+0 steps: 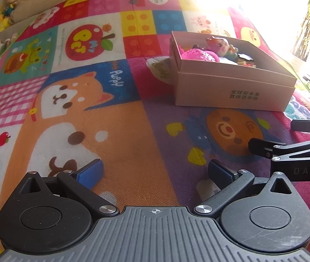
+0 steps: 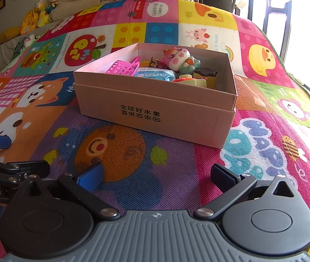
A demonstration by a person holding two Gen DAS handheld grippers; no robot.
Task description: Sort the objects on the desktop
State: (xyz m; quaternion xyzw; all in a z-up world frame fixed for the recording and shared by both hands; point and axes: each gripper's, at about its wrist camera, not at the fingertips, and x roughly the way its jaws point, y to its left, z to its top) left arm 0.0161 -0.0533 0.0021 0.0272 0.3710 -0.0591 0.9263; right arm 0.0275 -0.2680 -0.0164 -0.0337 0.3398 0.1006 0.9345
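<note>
Right wrist: box [image 2: 155, 109] holds toys, maybe 6.

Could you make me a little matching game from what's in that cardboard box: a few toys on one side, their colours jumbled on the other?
All lie in the cardboard box.

Things:
1. toy basket
2. pig figurine
3. wipes packet
4. jar lid

Colours:
A. dark brown
B. light blue
C. bright pink mesh
D. pink and white, with a green outfit

Pairs: 1-C, 2-D, 3-B, 4-A
</note>
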